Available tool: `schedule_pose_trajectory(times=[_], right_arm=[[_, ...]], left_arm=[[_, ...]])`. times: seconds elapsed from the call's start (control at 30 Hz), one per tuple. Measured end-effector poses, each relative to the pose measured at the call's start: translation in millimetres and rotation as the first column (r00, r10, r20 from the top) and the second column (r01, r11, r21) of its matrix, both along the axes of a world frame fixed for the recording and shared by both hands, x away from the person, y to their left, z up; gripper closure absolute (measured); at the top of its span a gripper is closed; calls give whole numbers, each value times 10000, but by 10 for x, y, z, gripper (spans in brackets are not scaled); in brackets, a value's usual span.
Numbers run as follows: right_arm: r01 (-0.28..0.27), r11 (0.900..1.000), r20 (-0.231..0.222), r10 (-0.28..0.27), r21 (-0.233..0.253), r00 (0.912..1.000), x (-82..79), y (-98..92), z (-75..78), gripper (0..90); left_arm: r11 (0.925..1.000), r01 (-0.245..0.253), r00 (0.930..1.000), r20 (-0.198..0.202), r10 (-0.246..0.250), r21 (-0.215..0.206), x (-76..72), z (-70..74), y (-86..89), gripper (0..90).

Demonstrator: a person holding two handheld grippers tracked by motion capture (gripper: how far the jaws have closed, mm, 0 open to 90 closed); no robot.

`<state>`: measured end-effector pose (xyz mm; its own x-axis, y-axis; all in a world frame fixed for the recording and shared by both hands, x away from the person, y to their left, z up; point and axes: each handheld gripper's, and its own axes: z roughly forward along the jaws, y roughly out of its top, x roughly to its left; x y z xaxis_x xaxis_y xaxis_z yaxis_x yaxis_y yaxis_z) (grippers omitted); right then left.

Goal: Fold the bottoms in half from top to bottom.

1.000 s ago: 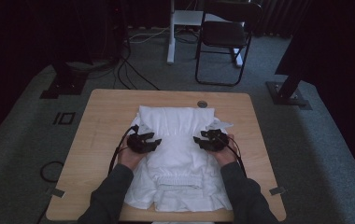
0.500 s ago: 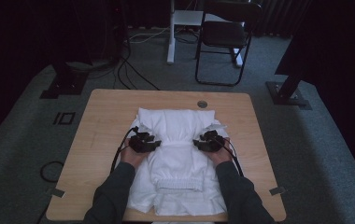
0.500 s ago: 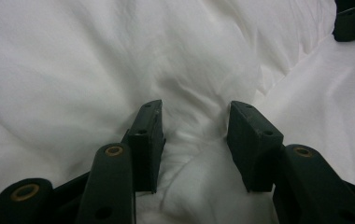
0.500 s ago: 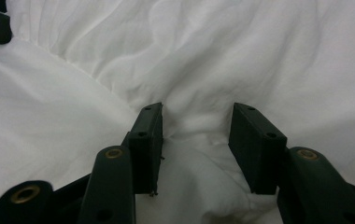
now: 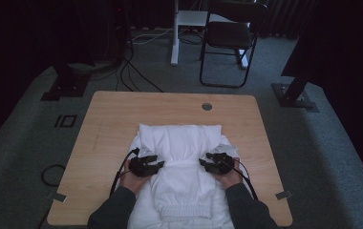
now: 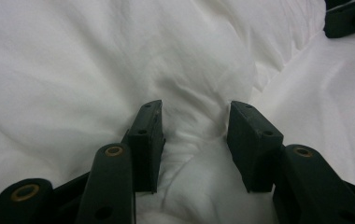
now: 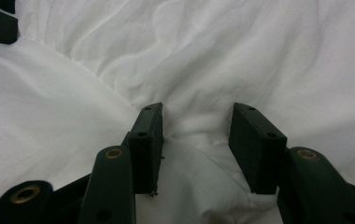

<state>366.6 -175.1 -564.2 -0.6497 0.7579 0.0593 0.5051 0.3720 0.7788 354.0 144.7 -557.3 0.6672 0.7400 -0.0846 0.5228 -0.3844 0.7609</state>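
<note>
White garment (image 5: 182, 171) lies on the wooden counter (image 5: 103, 124), long axis running from the person's edge toward the far edge; ribbed hem nearest the person, far portion already folded into a thick band across the top. Left hand-held gripper (image 5: 150, 164) sits on the garment's left edge, right hand-held gripper (image 5: 211, 163) on its right edge, both level with each other at about mid-length, tips pointing inward. Left gripper view: left hand-held gripper (image 6: 194, 140) has jaws spread, a ridge of cloth bunched between them, not pinched. Right gripper view: right hand-held gripper (image 7: 196, 140) likewise spread over a cloth ridge, released. The cloth lies directly ahead of and under each gripper; neither hand is nearer, so the coming move looks symmetric, most likely a pinch at both side edges. Versus a second ago: both grippers have drawn toward the person, and the folded band beyond them now lies flatter and squarer.
</note>
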Motion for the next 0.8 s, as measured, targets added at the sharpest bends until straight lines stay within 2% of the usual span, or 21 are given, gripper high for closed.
schedule_pose_trajectory(times=[0.07, 0.13, 0.2, 0.27, 0.3, 0.37, 0.4, 0.5, 0.57, 0.6, 0.63, 0.67, 0.73, 0.8], right_arm=[[-15, 10000, -18, 15, 27, 10000, -1, -3, -1, 539], [-28, 9999, -93, 29, 150, 10000, 12, -15, -2, 543], [-59, 9998, -91, 61, 182, 9999, 16, -25, -4, 545], [-68, 9998, -68, 69, 196, 10000, 16, -26, -7, 546], [-63, 9998, -71, 65, 212, 10000, 16, -27, -8, 546], [-41, 9996, -63, 42, 271, 10000, 14, -26, -12, 547], [-39, 9996, -57, 41, 267, 10000, 13, -28, -13, 547], [-31, 9996, -61, 33, 291, 10000, 11, -29, -14, 547], [-42, 9995, -59, 44, 303, 10000, 12, -32, -15, 547], [-42, 9995, -59, 44, 303, 10000, 12, -32, -15, 547], [-38, 9995, -68, 40, 319, 10000, 12, -33, -15, 547], [-36, 9994, -77, 39, 345, 10000, 13, -35, -15, 547], [-32, 9993, -96, 35, 373, 9999, 14, -36, -16, 547], [-33, 9993, -95, 37, 379, 9999, 14, -36, -16, 547]], left_arm=[[10000, 39, 9997, -237, -40, -67, 53, 49, 22, 566], [9991, -316, 9995, 94, 313, 283, 117, 154, 33, 535], [9955, -798, 9958, 484, 773, 516, 235, 295, 79, 518], [9864, -1504, 9856, 875, 1444, 669, 417, 422, 149, 483], [9799, -1864, 9797, 879, 1800, 710, 530, 470, 193, 463], [9668, -2464, 9684, 562, 2428, 678, 766, 510, 267, 385], [9597, -2719, 9620, 480, 2690, 710, 866, 505, 288, 366], [9439, -3067, 9518, 330, 3050, 1227, 1087, 411, 301, 293], [9340, -3212, 9464, 168, 3226, 1566, 1178, 319, 310, 268], [9340, -3212, 9464, 168, 3226, 1566, 1178, 319, 310, 267], [9288, -3263, 9430, -76, 3327, 1758, 1231, 224, 335, 267], [9268, -3274, 9411, -245, 3373, 1837, 1251, 182, 352, 236], [9338, -3257, 9382, -719, 3386, 1481, 1277, 132, 405, 224], [9358, -3240, 9385, -776, 3365, 1389, 1282, 129, 424, 231]])
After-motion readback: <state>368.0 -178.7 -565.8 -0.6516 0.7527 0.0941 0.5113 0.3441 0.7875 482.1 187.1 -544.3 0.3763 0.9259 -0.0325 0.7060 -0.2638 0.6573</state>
